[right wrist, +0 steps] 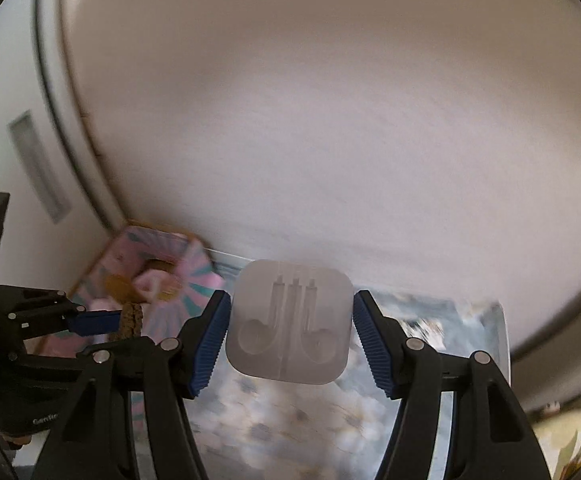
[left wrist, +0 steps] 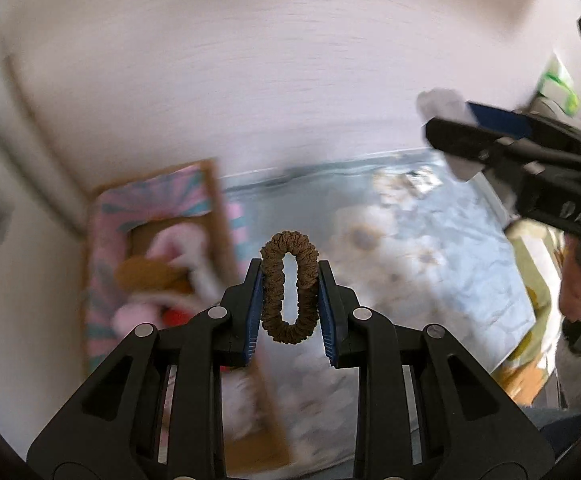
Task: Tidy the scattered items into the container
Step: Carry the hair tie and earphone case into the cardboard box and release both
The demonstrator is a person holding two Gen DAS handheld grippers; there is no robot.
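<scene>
Left gripper [left wrist: 289, 300] jaws pinch brown scrunchie [left wrist: 289, 292]; right gripper [right wrist: 290, 336] jaws clamp earphone case [right wrist: 289, 322]. Centre over pink box [left wrist: 150, 204] before releasing.

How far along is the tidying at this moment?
Done: plush items already lie in the pink box. In hand: left tongs grip a brown scrunchie; right tongs hold a white earphone case. Left: dropping both in.

left gripper [left wrist: 289, 300]: black linkage arms, silver pivot screws, blue ribbed pads | right gripper [right wrist: 290, 336]: the same build, white lettering on its black body
</scene>
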